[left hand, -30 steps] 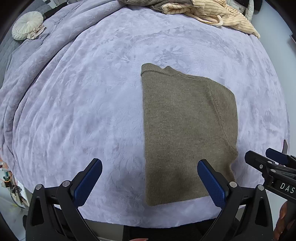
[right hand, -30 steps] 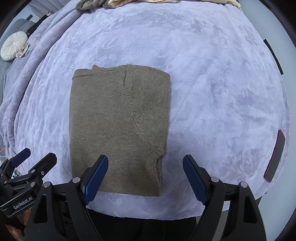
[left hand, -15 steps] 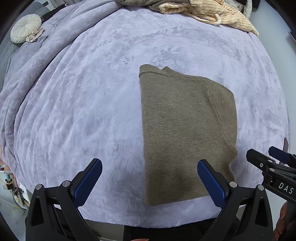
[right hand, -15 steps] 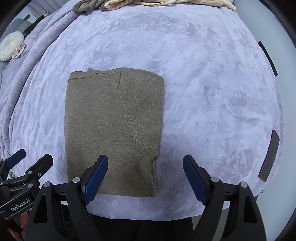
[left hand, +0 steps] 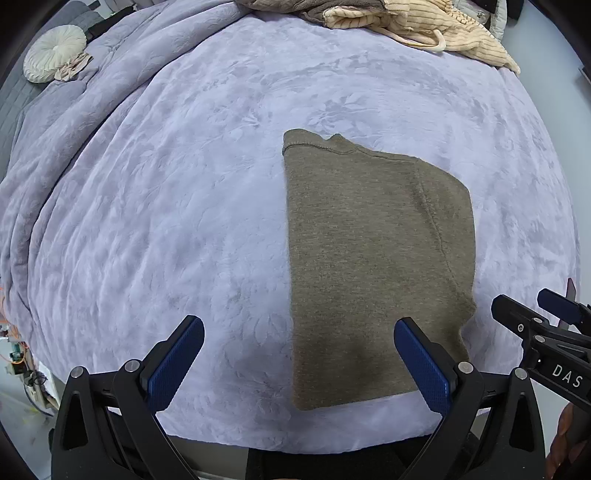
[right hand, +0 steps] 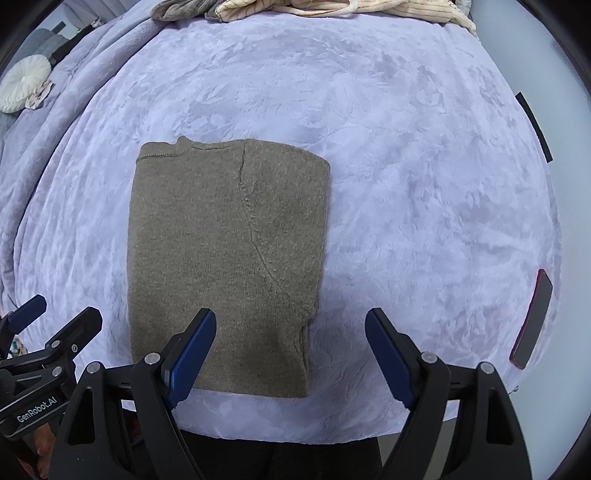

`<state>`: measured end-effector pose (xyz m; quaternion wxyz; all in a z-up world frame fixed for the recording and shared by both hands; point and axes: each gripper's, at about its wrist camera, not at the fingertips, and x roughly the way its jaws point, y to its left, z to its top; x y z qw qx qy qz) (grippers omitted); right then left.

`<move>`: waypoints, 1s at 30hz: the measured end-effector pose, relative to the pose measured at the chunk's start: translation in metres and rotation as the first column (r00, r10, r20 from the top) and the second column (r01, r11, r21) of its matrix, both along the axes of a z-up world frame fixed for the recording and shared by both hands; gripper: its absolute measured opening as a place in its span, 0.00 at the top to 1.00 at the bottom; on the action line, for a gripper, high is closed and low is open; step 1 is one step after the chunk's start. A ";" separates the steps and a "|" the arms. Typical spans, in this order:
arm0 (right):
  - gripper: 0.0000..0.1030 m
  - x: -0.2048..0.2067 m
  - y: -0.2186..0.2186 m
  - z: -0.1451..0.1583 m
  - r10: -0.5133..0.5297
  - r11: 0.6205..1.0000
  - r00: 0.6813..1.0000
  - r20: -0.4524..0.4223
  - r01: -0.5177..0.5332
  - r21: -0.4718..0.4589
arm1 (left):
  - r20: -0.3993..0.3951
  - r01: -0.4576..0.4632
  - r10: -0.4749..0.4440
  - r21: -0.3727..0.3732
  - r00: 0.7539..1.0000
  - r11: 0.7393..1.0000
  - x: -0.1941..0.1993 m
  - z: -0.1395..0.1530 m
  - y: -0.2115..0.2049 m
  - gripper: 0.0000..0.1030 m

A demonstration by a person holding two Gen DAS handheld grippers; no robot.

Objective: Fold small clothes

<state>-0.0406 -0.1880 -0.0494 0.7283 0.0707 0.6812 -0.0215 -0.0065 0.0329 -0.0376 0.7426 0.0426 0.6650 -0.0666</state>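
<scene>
An olive-brown knit garment (left hand: 373,258) lies folded into a flat rectangle on the lavender bedspread (left hand: 184,184), near its front edge; it also shows in the right wrist view (right hand: 225,258). My left gripper (left hand: 299,358) is open and empty, held above the garment's near left corner. My right gripper (right hand: 291,350) is open and empty, held above the garment's near right corner. Each gripper shows at the edge of the other's view.
A pile of unfolded clothes, cream ribbed and grey-brown (left hand: 406,18), lies at the bed's far edge. A round cream cushion (left hand: 53,51) sits at the far left. A dark phone (right hand: 532,319) lies near the bed's right edge.
Both grippers have drawn back and risen slightly, so the garment looks a bit smaller and farther. The garment has not moved. Both stay open.
</scene>
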 end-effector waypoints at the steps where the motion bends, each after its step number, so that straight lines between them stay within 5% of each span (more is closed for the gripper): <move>1: 0.17 0.000 0.000 0.000 0.001 1.000 1.000 -0.001 -0.001 0.000 | 0.000 0.000 0.000 0.000 1.000 1.000 0.000 0.000 0.000 0.00; 30: 0.17 0.002 0.004 -0.004 0.010 1.000 1.000 -0.008 -0.010 -0.003 | 0.000 -0.010 0.010 0.025 1.000 1.000 0.003 -0.005 0.002 0.00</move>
